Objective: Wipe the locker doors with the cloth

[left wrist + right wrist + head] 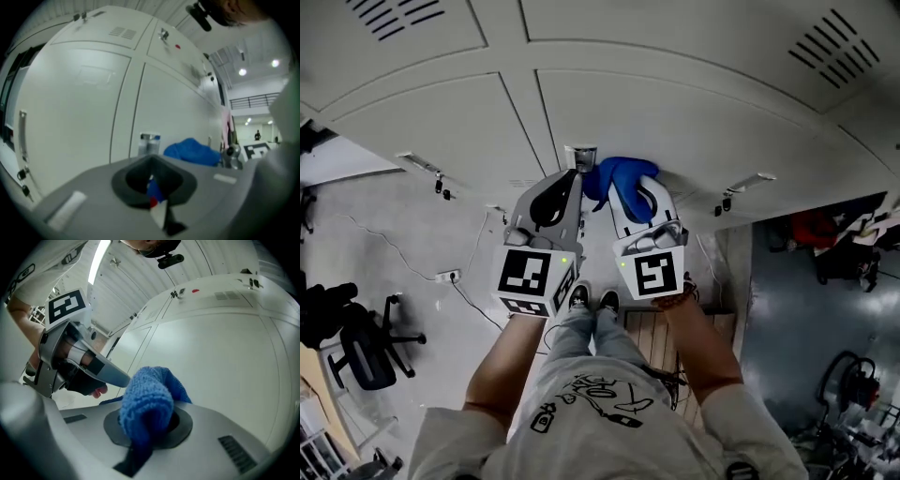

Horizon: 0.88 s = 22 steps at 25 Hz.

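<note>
Pale grey locker doors (675, 112) fill the wall ahead, also seen in the left gripper view (79, 108) and the right gripper view (225, 357). My right gripper (630, 187) is shut on a bunched blue cloth (623, 180), which covers its jaws (150, 399) and sits close against a lower door; contact cannot be told. My left gripper (580, 159) is just to the left of the cloth (192, 151), its jaws together with nothing between them (149, 143). Its tip lies near the seam between two doors.
Handles with hanging keys stick out of the doors at the left (441, 183) and right (727, 202). Below are my shoes (592, 300), a wooden slatted board (652, 333), a power strip (448, 276), a black office chair (361, 352) and clutter at the right (825, 244).
</note>
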Motion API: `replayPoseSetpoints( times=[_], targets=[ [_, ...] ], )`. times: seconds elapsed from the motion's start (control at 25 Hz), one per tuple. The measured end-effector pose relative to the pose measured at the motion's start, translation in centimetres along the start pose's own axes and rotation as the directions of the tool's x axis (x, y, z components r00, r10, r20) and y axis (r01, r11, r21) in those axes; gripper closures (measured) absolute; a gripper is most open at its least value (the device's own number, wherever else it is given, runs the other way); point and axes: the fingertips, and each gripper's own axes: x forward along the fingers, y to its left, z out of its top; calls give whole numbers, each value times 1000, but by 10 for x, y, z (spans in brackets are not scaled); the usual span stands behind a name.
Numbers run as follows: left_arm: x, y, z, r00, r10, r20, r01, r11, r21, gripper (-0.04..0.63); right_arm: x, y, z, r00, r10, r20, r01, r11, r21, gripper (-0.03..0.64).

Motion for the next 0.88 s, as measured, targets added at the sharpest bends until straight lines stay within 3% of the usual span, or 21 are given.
replayPoseSetpoints(
  times=[0.52,0.72,0.88],
  targets=[
    [-20,-20,113,986,-19,167,5,996,85,592,-6,-58,149,979,-99,181,109,993,-47,586],
    [-17,-40,137,978,-52,202,30,993,111,592,-19,-83,170,967,-126,221,137,990,-36,586],
    [-9,-59,137,975,-89,205,67,991,115,592,-35,-103,164,960,-156,231,162,987,-7,586]
  ],
)
